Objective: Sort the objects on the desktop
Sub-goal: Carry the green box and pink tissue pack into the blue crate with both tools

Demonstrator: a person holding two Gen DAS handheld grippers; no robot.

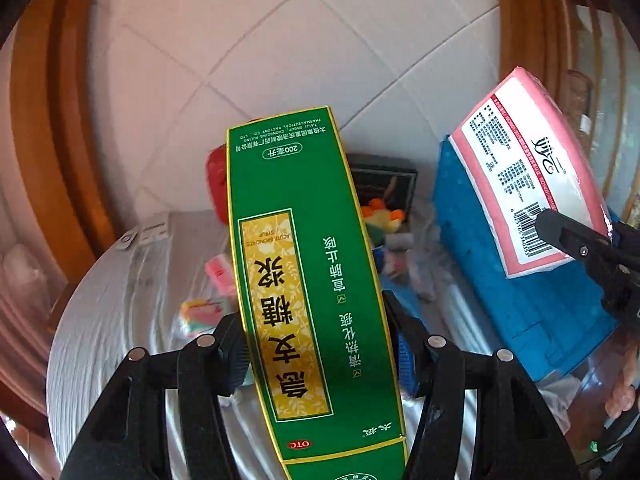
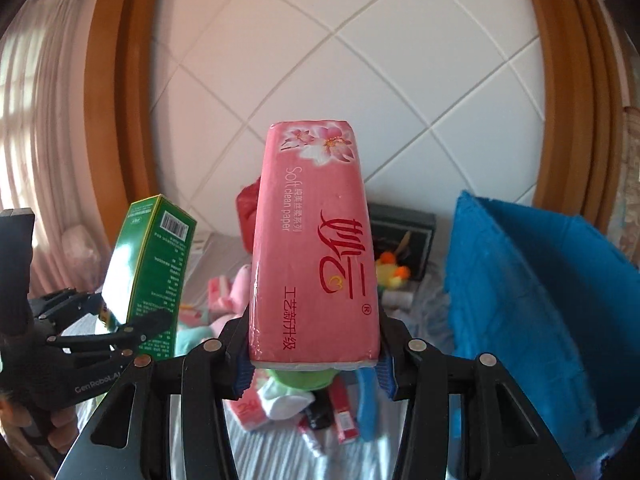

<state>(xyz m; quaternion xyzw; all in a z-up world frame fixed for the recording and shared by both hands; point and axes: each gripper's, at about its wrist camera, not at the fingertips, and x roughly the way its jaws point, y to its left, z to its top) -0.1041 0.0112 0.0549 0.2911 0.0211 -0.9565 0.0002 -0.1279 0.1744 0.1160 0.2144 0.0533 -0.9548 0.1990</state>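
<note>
My left tongs [image 1: 320,356] are clamped on a tall green cardboard medicine box [image 1: 308,280] with a gold panel of Chinese characters, "ACUTE BRONCHITIS SYRUP", a "200" volume mark and a red "OTC" oval; it juts toward 12 o'clock, its near end cut off at the frame's bottom edge. My right tongs [image 2: 314,356] are clamped on a pink plastic-wrapped tissue pack [image 2: 314,248] printed "Soft clean paper" with lilies and red Chinese characters, also held up toward 12 o'clock. From the left camera that pack shows at 2 o'clock, its white barcode label facing me. A blue plastic basket [image 2: 540,300] stands at 3 o'clock of the pack. Below both, the striped grey tabletop [image 1: 112,300] carries a clutter I can only partly read: a red bag [image 1: 216,180] and a dark framed box [image 2: 404,228] half hidden behind the held things, and blurred soft toys [image 2: 390,270].
</note>
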